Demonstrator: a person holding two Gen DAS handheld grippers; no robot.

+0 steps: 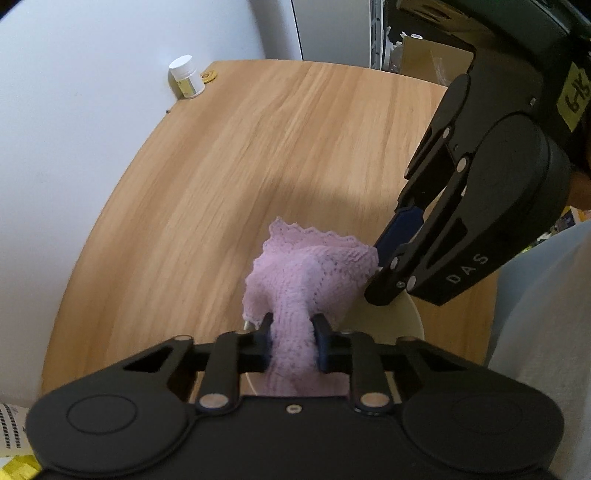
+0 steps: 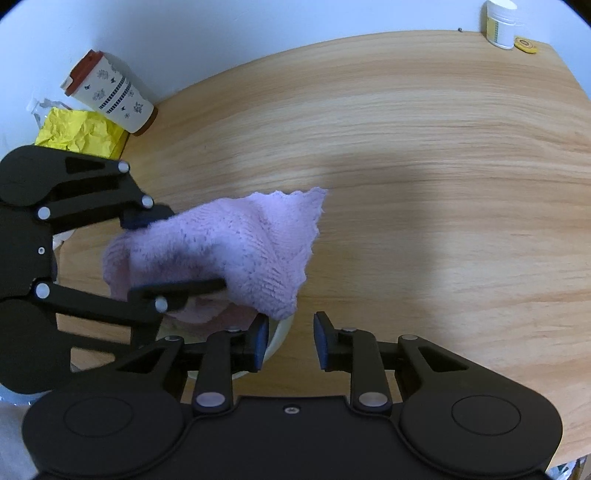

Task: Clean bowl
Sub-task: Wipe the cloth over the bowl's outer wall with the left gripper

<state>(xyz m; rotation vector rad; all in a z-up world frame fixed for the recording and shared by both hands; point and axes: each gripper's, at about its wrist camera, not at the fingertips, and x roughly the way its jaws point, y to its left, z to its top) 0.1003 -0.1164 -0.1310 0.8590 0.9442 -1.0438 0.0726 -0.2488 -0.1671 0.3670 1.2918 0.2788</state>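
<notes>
A pink knitted cloth [image 1: 306, 273] is bunched between the fingers of my left gripper [image 1: 293, 339], which is shut on it. The cloth hangs over a cream bowl [image 1: 410, 321] on the wooden table [image 1: 258, 147] and hides most of it. In the right wrist view the left gripper [image 2: 173, 254] comes in from the left, clamping the cloth [image 2: 236, 243] above the bowl [image 2: 282, 332]. My right gripper [image 2: 291, 339] straddles the bowl's rim: the rim lies against the left finger and bare wood shows before the right one. From the left wrist, the right gripper [image 1: 380, 269] reaches down at the bowl's far edge.
A patterned tumbler with a red lid [image 2: 110, 96] and crumpled yellow paper [image 2: 81, 133] sit at the table's back left against the wall. A white jar [image 2: 500, 26] and a gold disc [image 2: 526, 45] stand in the far corner. A person's light garment [image 1: 535, 314] is beside the table.
</notes>
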